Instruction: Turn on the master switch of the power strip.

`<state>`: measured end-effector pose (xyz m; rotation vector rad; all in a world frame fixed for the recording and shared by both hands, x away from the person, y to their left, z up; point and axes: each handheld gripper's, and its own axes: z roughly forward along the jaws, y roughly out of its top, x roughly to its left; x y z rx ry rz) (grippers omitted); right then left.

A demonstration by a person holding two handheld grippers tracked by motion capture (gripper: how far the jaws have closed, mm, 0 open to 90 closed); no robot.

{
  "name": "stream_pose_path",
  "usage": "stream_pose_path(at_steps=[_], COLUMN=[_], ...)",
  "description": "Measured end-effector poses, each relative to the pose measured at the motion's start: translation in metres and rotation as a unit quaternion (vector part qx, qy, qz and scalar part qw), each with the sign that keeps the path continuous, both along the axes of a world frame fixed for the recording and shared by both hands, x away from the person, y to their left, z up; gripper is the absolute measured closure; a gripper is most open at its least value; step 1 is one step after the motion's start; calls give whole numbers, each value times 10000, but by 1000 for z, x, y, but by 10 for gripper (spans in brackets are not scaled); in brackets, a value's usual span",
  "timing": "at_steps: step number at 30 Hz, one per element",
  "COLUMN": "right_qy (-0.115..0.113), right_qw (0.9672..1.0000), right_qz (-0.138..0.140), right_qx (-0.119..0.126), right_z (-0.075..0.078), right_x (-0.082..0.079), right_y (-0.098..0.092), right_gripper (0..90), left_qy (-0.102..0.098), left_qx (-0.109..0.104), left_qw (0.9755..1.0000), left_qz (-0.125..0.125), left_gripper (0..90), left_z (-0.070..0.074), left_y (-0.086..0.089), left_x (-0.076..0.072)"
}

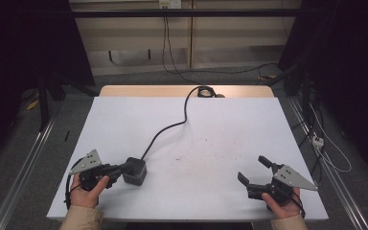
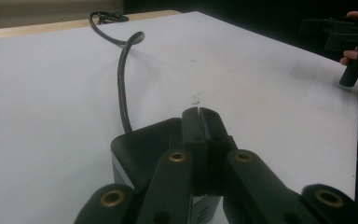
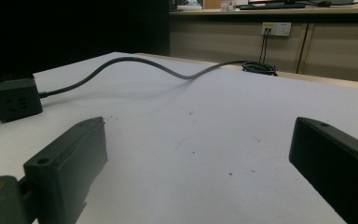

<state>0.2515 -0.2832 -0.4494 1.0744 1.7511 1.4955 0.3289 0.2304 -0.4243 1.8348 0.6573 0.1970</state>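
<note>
Two grippers (image 1: pixel 124 168) (image 1: pixel 254 168), one socket cube (image 1: pixel 135 171)

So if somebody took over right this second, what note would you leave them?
Left gripper: shut, its closed tips resting on top of the black socket cube near the table's left front; nothing is clamped.
Right gripper: open, holding nothing, low over the white table at the right front.
The cube's cord runs back to the far edge.
Done: nothing visible beyond contact with the cube.
Left: probably grip and move the cube.
</note>
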Motion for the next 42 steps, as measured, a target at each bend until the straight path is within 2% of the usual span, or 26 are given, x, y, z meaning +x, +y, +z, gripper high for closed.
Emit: stream_pose_path(at_steps=[42], right_qy=[-7], right_qw=[10000], right_qz=[7], right_qx=[4], right_z=[0], right_x=[0], right_y=[0], right_gripper=[36], left_qy=[73], left_qx=[108], left_qw=[9999], left_qz=[19], left_gripper=[900], left_z=[-3], left_y=[-1], left_x=[2])
